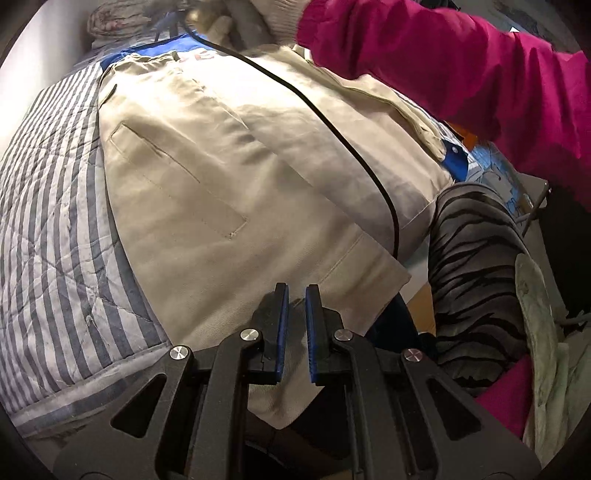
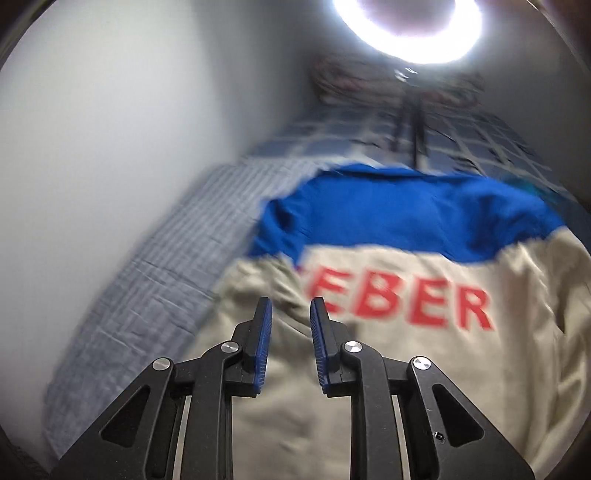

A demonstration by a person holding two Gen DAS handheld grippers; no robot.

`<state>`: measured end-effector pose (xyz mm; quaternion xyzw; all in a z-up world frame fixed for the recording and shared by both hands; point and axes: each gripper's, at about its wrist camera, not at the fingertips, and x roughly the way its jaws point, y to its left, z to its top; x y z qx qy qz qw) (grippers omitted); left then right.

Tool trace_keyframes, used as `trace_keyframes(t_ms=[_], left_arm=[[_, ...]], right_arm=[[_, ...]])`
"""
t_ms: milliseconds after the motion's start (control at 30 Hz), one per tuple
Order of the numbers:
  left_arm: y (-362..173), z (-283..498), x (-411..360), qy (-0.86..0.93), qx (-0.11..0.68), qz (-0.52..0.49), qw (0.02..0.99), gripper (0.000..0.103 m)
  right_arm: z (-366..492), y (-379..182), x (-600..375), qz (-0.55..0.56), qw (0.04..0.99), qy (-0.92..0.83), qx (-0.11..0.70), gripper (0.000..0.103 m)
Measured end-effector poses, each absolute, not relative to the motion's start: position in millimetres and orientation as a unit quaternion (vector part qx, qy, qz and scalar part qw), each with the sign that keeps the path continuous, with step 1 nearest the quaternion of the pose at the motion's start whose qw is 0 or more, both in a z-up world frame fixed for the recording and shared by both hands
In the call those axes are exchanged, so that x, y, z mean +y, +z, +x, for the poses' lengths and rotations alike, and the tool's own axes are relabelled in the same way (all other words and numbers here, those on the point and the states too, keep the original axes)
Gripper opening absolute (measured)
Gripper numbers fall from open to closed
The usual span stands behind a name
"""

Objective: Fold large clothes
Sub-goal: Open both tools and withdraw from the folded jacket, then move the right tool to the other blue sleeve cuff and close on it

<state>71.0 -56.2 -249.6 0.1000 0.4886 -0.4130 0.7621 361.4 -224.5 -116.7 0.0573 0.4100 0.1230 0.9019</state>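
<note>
A beige jacket (image 1: 229, 155) with a blue yoke lies spread on a striped quilt (image 1: 55, 221); a welt pocket faces up. My left gripper (image 1: 296, 290) hangs over the jacket's near hem, its blue pads almost together with only a thin slit, and the cloth under them looks flat. In the right wrist view the jacket (image 2: 406, 369) shows red letters below the blue yoke (image 2: 399, 214). My right gripper (image 2: 291, 306) is open above the beige cloth left of the letters, with nothing between its pads. That view is blurred.
A person's pink sleeve (image 1: 461, 66) crosses the top right, with a gloved hand (image 1: 221, 26) beyond the collar. A black cable (image 1: 354, 147) trails over the jacket. A tiger-striped trouser leg (image 1: 472, 277) stands beside the bed. Wall (image 2: 110, 129), ring light (image 2: 406, 22), checked bedding (image 2: 461, 136).
</note>
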Motion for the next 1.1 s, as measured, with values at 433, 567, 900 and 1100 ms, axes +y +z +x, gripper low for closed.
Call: trace_keyframes(t_ms=[433, 567, 900, 1100], left_arm=[[-257, 57, -67, -0.402, 0.481, 0.144, 0.765, 0.006], [-240, 49, -63, -0.402, 0.468, 0.135, 0.775, 0.006], [-188, 43, -36, -0.397, 0.412, 0.104, 0.813, 0.011], [-173, 43, -40, -0.403, 0.388, 0.097, 0.823, 0.042]], right_arm=[[395, -185, -190, 0.039, 0.863, 0.097, 0.494, 0.020], [369, -147, -200, 0.065, 0.880, 0.101, 0.460, 0.020], [232, -31, -259, 0.068, 0.927, 0.083, 0.359, 0.033], [148, -1, -303, 0.071, 0.937, 0.059, 0.336, 0.053]])
